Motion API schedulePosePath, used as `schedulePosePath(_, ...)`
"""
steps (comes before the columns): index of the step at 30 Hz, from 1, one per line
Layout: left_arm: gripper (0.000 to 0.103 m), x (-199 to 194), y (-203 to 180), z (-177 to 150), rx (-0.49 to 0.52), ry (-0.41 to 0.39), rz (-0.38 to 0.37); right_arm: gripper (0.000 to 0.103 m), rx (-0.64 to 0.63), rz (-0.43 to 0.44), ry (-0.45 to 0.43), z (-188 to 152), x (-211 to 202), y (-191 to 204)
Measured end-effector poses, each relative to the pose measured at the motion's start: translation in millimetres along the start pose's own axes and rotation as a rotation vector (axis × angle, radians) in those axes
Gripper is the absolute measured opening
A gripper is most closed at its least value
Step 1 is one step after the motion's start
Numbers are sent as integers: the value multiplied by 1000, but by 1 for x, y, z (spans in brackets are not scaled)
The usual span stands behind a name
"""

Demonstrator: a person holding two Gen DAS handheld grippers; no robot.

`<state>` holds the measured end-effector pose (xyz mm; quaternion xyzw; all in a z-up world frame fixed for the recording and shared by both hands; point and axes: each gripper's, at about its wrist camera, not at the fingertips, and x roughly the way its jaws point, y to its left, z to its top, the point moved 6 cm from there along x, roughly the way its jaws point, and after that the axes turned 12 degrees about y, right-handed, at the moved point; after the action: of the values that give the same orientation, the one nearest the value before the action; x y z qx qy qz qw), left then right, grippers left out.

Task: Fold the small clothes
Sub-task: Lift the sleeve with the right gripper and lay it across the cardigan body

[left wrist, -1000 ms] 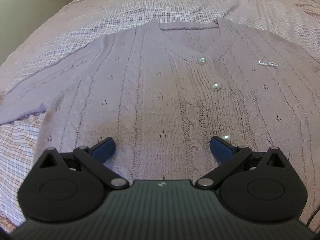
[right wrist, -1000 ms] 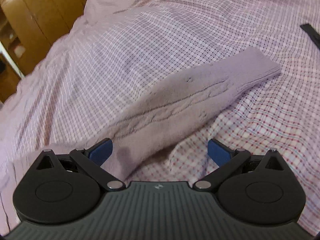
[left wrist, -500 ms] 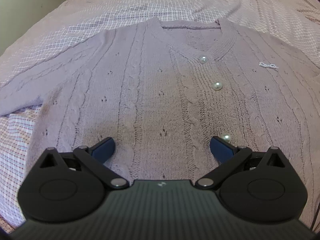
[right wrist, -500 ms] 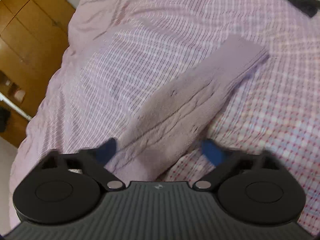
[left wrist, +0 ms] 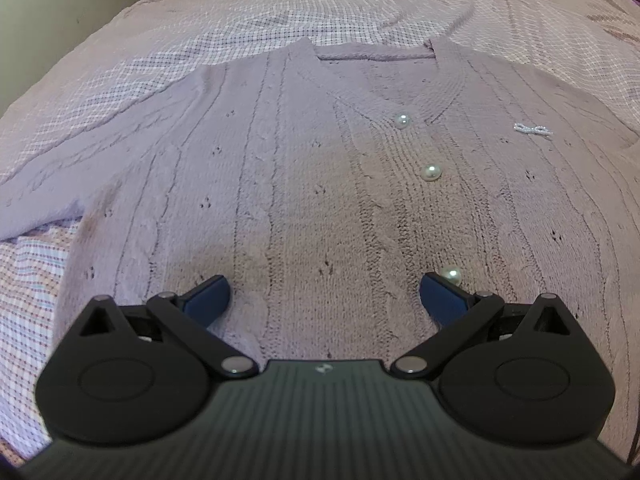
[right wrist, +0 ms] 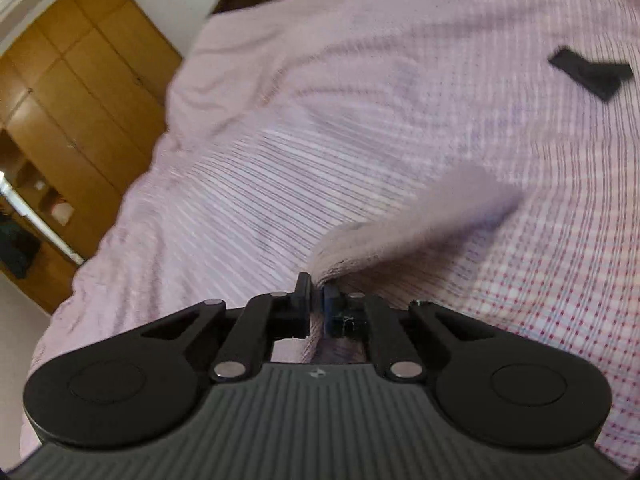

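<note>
A lilac knitted cardigan (left wrist: pixel 304 184) with pearl buttons (left wrist: pixel 431 172) lies flat, front up, on the checked bed cover (left wrist: pixel 280 12). My left gripper (left wrist: pixel 324 296) stands open just over its lower front, blue pads apart with only flat knit beneath them. In the right wrist view, the cardigan's sleeve (right wrist: pixel 420 216) is lifted off the bed and blurred. My right gripper (right wrist: pixel 318 296) is shut on the sleeve, the knit pinched between its pads and trailing away to the upper right.
A small white bow (left wrist: pixel 534 130) decorates the cardigan's chest. A dark flat object (right wrist: pixel 588 72) lies on the bed at the far right. Wooden wardrobe doors (right wrist: pixel 80 100) stand beyond the bed's left edge (right wrist: pixel 132 184).
My right gripper closed on the sleeve, rose and rolled, lifting the sleeve off the bed cover. My left gripper stayed open in the same place over the cardigan.
</note>
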<state>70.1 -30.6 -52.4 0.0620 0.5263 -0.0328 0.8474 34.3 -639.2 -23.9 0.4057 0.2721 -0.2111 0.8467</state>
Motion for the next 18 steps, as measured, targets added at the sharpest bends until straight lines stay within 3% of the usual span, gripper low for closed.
schedulePosePath(8,103,-4,-1,3,-1,5,0,5,-132,68,-36,3,-47,46)
schedulePosePath(18,103,-20,2,8,-4,21,-28,5,-297,208,-16,-31,-90,128)
